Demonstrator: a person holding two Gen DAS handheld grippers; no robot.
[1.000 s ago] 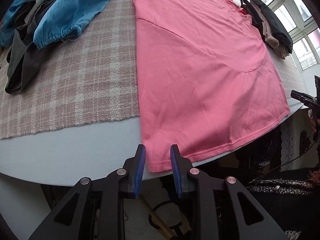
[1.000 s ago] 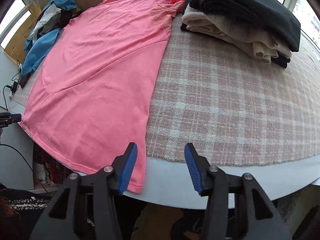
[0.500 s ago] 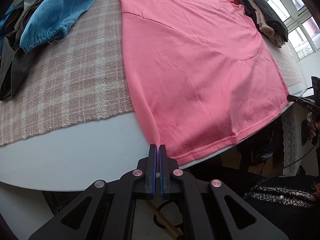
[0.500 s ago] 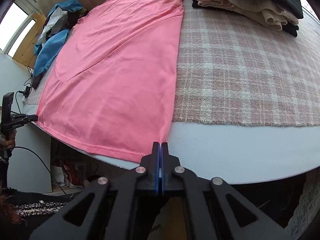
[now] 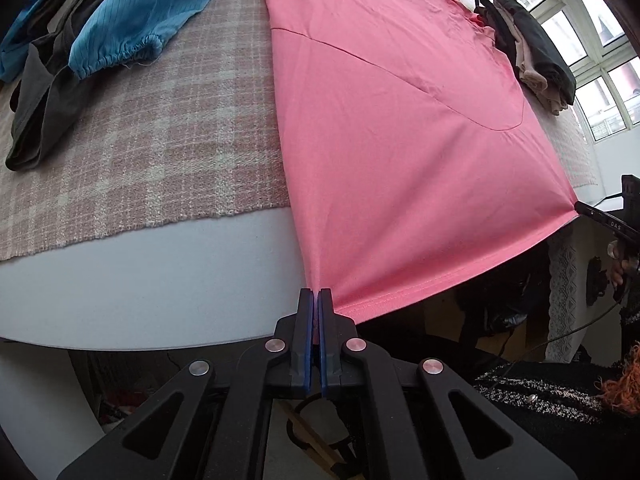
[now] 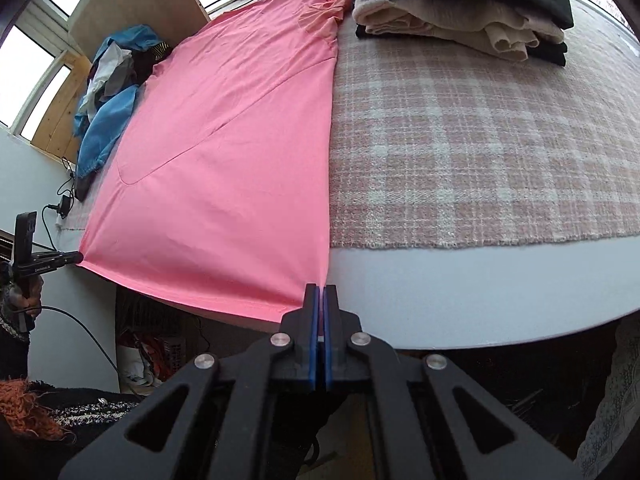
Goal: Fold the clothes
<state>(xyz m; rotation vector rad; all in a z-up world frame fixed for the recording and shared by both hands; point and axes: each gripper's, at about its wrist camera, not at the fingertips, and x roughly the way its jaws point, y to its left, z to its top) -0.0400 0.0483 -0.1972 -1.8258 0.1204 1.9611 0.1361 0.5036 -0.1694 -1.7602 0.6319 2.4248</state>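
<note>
A pink T-shirt (image 5: 400, 120) lies flat on the checked cloth, its hem hanging over the near table edge; it also shows in the right wrist view (image 6: 240, 160). My left gripper (image 5: 314, 300) is shut on the shirt's left hem corner. My right gripper (image 6: 320, 296) is shut on the right hem corner. The hem is stretched taut between them. The right gripper also shows at the right edge of the left wrist view (image 5: 580, 208), and the left gripper at the left edge of the right wrist view (image 6: 76, 257).
A pink checked cloth (image 6: 480, 140) covers the white table (image 5: 160, 280). A heap of unfolded clothes with a blue garment (image 5: 132, 20) lies at the left. A stack of folded clothes (image 6: 460, 4) sits at the far right.
Both grippers closed on the shirt's hem corners, then pulled the hem back and taut, lifting it slightly off the table edge.
</note>
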